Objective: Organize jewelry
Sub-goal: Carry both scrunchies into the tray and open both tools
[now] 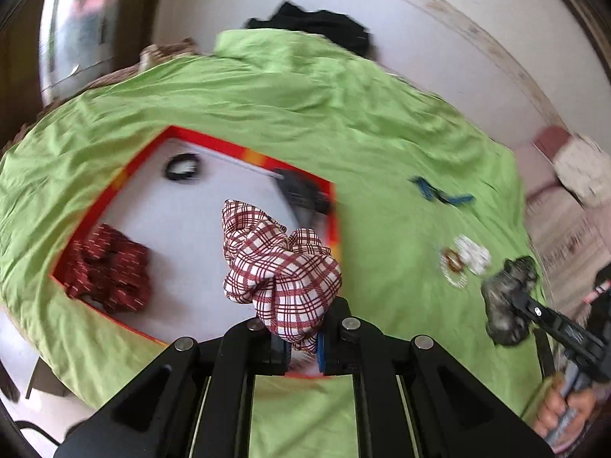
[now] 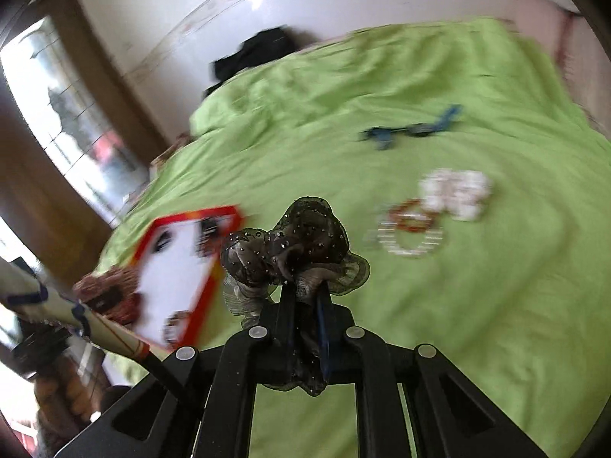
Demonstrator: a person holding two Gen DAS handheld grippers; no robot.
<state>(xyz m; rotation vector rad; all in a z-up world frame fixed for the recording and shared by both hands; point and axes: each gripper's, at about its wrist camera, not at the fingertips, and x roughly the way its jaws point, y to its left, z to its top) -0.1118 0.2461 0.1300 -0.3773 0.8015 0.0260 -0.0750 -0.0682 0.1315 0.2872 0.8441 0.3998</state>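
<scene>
Plaid scrunchie above tray; dark sequined scrunchie held aloft.

The tray sits on the left of the bed, with a hair tie at its back and a scrunchie in its front left corner. To its right on the bed: hair clips behind, a bracelet and a flower scrunchie nearer.

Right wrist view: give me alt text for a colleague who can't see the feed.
The right gripper, its jaws shut, holds a dark sheer scrunchie dotted with beads above a green bedsheet. To the left lies a red-rimmed white tray; to the right, blurred, lie beaded bracelets, a white scrunchie and blue hair clips.
</scene>
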